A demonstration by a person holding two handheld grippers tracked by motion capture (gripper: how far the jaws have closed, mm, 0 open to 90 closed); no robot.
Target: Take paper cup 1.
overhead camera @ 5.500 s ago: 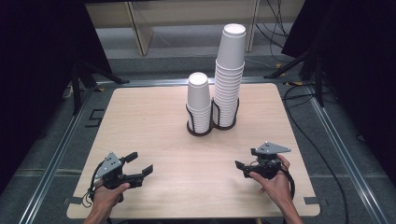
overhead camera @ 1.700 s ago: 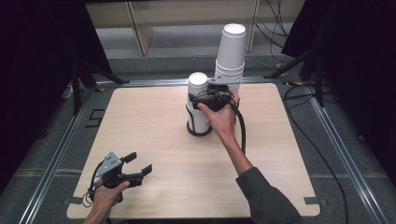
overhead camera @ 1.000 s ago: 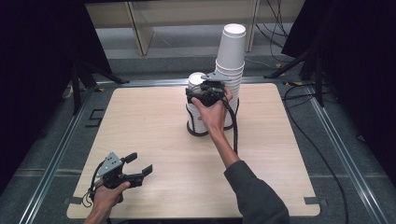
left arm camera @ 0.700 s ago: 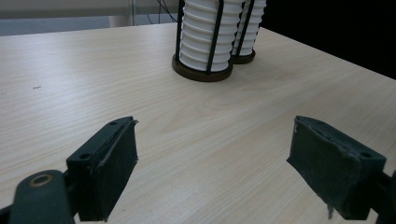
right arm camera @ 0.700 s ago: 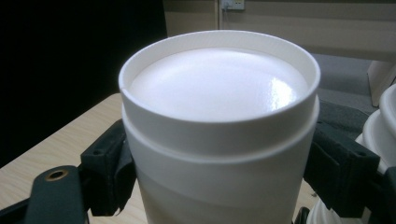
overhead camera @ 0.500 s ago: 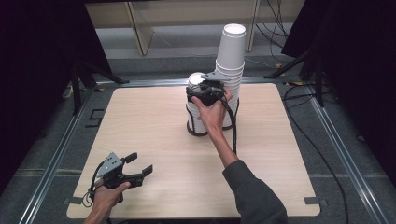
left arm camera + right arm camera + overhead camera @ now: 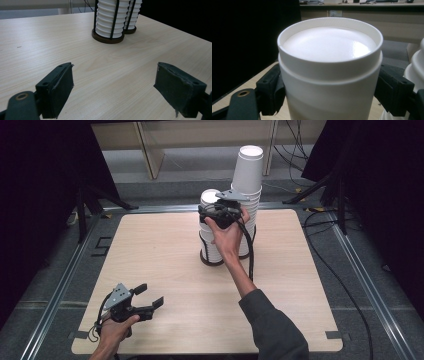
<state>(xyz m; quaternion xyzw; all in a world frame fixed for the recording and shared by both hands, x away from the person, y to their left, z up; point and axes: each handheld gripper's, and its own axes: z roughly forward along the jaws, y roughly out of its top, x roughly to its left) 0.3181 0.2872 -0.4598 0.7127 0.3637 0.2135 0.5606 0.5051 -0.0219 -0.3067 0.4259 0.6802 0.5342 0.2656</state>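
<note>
Currently the right gripper (image 7: pixel 214 211) is at the top of the shorter cup stack (image 7: pixel 212 232), with the top cup (image 7: pixel 329 72) seated between its pads; one pad (image 7: pixel 270 87) bears on each side of the cup wall just below the upturned base rim, so the gripper is clamped on that cup. The cup remains nested on the stack in its wire holder (image 7: pixel 108 40). The taller cup stack (image 7: pixel 247 185) stands just beyond the right-hand pad, close enough to touch the gripper body.

The left gripper (image 7: pixel 147 297) rests low over the bare table (image 7: pixel 150 250), well apart from both stacks. Its pads (image 7: pixel 58 91) stand spread with nothing between them.

Hazards from this position:
- Nested cups cling. A straight lift may draw a second cup, or the whole stack, out of the holder.
- Excess pad pressure may buckle the thin wall.
- A sideways pull may knock the taller stack, which rises well above its holder.
</note>
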